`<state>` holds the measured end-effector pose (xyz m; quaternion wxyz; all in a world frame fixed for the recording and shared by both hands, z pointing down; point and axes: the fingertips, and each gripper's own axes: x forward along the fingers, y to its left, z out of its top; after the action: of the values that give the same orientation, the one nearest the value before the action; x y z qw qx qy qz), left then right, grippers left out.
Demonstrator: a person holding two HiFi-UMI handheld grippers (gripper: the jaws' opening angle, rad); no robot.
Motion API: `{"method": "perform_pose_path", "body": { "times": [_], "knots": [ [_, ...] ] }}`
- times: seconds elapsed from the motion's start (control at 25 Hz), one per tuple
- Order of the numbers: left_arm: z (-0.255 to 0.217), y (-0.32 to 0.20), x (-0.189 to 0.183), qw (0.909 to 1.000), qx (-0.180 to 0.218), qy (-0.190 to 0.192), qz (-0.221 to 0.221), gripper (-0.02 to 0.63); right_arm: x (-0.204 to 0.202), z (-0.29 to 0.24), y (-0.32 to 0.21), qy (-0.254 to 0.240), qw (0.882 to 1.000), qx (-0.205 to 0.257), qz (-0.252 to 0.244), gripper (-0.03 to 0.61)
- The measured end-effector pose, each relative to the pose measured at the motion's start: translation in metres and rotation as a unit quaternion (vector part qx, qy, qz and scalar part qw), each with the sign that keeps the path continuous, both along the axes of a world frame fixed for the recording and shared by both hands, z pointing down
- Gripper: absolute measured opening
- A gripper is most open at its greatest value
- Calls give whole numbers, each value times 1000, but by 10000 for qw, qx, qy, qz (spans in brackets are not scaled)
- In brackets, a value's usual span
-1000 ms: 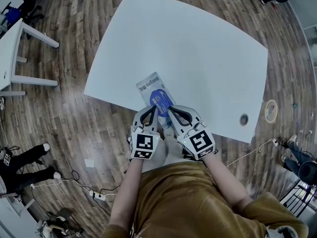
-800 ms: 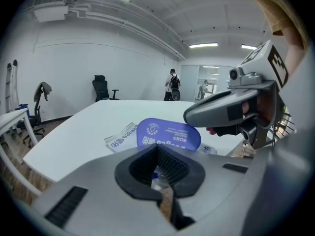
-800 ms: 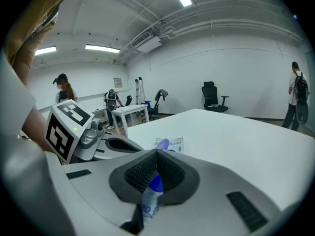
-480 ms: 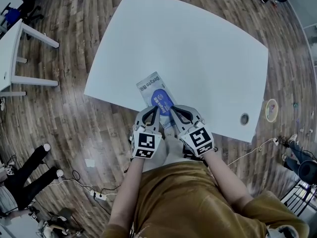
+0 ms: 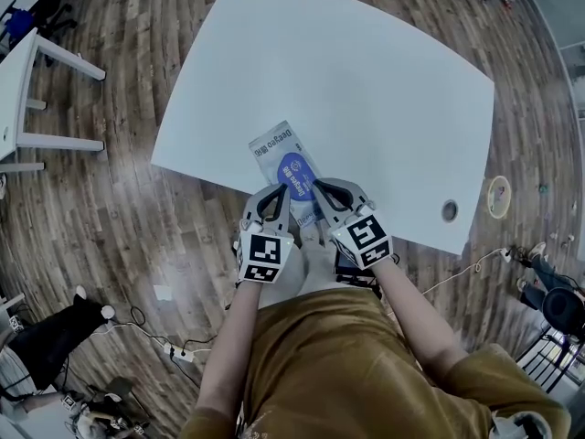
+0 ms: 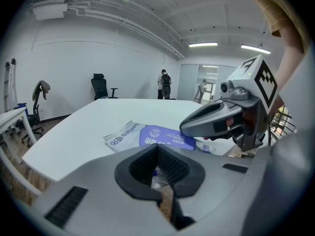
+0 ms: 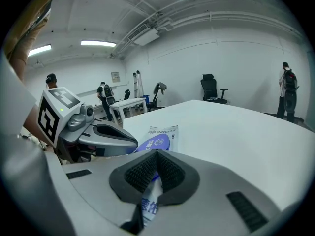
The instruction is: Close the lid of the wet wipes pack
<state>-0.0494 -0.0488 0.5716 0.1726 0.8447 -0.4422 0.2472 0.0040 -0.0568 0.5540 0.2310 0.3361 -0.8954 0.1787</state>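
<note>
Head view: the wet wipes pack lies flat near the white table's near edge, blue lid down.

Left gripper view: left gripper jaws pinched on the pack's near edge.

Right gripper view: right gripper jaws likewise clamp the pack's end.

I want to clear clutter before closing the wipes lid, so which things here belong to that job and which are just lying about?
Job in hand:
- pack with its blue lid
- left gripper and right gripper, jaws at the pack
- table under the pack

Lying about:
- side table
- chair
- power strip on the floor
- round disc on the floor
</note>
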Motion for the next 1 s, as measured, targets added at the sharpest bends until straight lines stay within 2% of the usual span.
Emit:
{"method": "perform_pose_path", "body": {
  "times": [0.24, 0.64, 1.0],
  "knots": [
    [0, 4, 0, 10000, -14, 11, 6, -3, -1, 6, 2, 179, 9998, -5, -92, 6],
    [6, 4, -10, 9999, -103, -32, -118, -3, -2, 24, 8, 993, 9939, 216, -435, 6],
    [4, 1, -17, 9997, -82, -9, -242, -3, -4, 28, 7, 1073, 9929, 94, -500, 6]
  ]
}}
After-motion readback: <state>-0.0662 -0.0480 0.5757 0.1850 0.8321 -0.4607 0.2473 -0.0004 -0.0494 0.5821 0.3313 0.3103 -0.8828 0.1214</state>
